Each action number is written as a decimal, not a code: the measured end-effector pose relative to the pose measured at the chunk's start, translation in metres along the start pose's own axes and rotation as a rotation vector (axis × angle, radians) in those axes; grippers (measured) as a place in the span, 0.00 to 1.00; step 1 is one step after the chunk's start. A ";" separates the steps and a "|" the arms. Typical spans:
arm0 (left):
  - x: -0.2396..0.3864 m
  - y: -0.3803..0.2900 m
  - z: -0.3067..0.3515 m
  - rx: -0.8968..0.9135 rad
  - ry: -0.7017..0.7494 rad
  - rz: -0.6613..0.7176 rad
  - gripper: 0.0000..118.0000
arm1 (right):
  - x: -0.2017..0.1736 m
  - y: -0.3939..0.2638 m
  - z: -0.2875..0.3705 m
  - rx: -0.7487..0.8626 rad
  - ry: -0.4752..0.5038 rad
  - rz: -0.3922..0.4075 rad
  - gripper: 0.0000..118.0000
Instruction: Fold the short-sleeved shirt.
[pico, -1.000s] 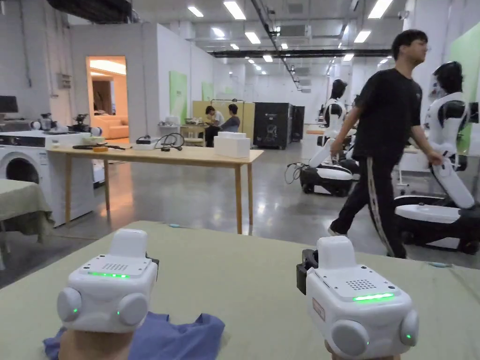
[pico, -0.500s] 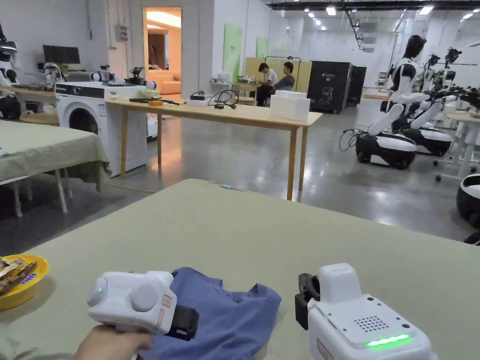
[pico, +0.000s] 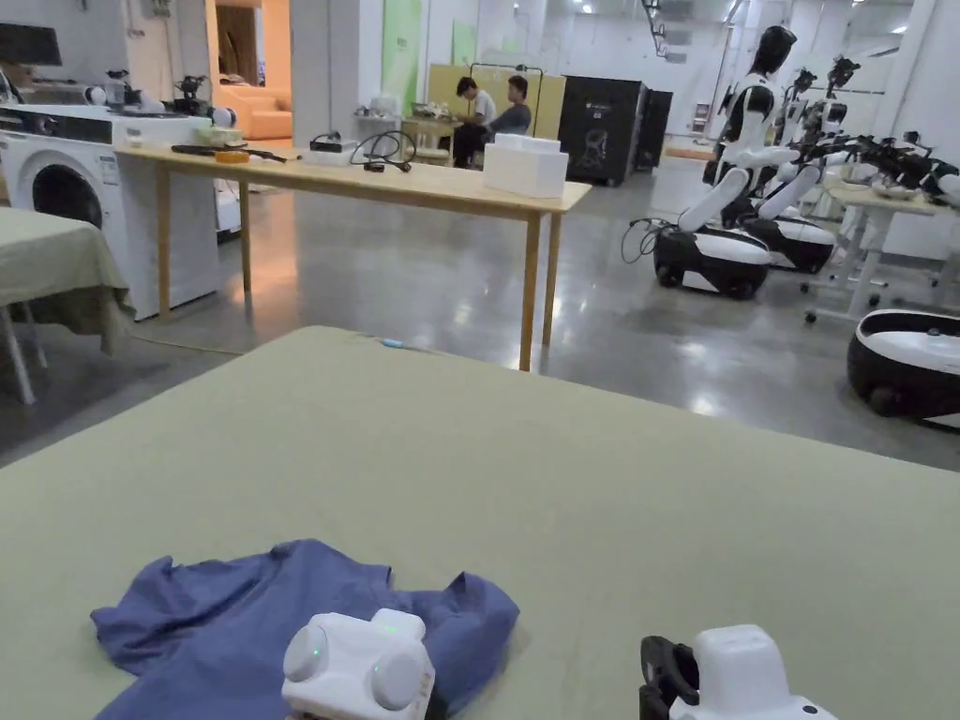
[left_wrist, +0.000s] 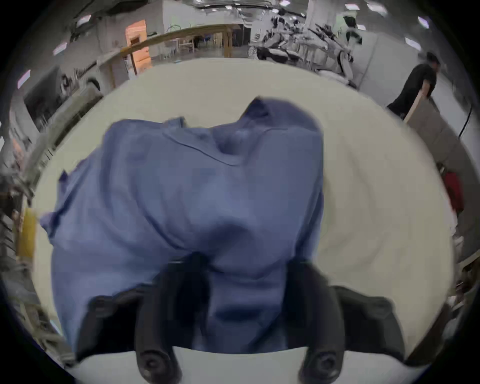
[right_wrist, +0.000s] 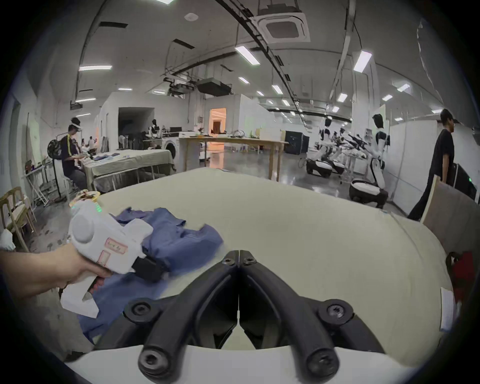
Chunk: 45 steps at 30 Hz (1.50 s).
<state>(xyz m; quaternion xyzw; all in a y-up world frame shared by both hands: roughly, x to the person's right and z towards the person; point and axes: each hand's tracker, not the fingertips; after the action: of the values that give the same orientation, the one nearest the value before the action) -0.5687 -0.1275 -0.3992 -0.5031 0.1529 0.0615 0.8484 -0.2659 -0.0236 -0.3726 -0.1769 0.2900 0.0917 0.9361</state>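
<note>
Shirt (pico: 281, 609): we see it crumpled at lower left, under our left claw (left_wrist: 244, 280).
Left claw: jaws apart, cloth between.
Right claw (right_wrist: 238, 256): pinched closed, empty, off to the shirt's right.

The blue short-sleeved shirt (pico: 234, 609) lies crumpled and unfolded, bunched in loose wrinkles on the green table cover.
</note>
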 end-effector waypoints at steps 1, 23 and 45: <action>-0.006 -0.003 0.004 0.053 -0.015 0.023 0.15 | 0.005 -0.002 -0.001 -0.004 -0.009 -0.008 0.01; 0.269 0.063 0.176 0.389 -0.626 -0.152 0.07 | 0.161 -0.001 0.180 0.116 -0.368 -0.127 0.01; 0.456 -0.086 0.156 0.227 -0.687 -0.422 0.95 | 0.266 -0.078 0.258 0.050 -0.527 -0.216 0.01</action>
<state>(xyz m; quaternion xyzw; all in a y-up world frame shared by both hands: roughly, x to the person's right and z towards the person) -0.0846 -0.0560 -0.4046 -0.3767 -0.2396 0.0330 0.8942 0.1039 0.0224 -0.3055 -0.1538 0.0185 0.0271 0.9876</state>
